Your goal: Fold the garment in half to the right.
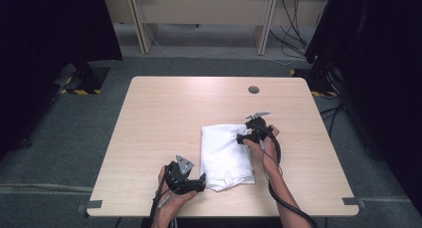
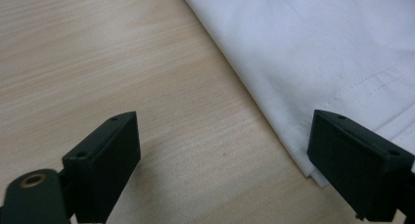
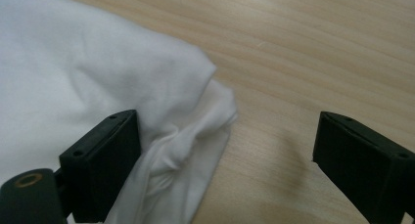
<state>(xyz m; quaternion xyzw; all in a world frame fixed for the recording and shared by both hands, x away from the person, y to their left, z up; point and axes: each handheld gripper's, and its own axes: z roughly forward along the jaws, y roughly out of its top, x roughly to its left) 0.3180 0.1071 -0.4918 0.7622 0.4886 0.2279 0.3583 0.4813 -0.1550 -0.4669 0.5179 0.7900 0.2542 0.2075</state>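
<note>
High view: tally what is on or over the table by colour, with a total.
White: 1, the folded cloth
Black: 2, the left gripper and the right gripper, both with jaws open beside the cloth
Total: 3, on the light wood table

We see a plain white cloth (image 1: pixel 226 156) with faint white stitching along its hem, near the front edge of a pale beige wood-grain table (image 1: pixel 169 118). Both grippers, left (image 1: pixel 199 180) and right (image 1: pixel 242 137), are black; the left carries a grey plate. The floor (image 1: pixel 69 133) is dark grey.
</note>
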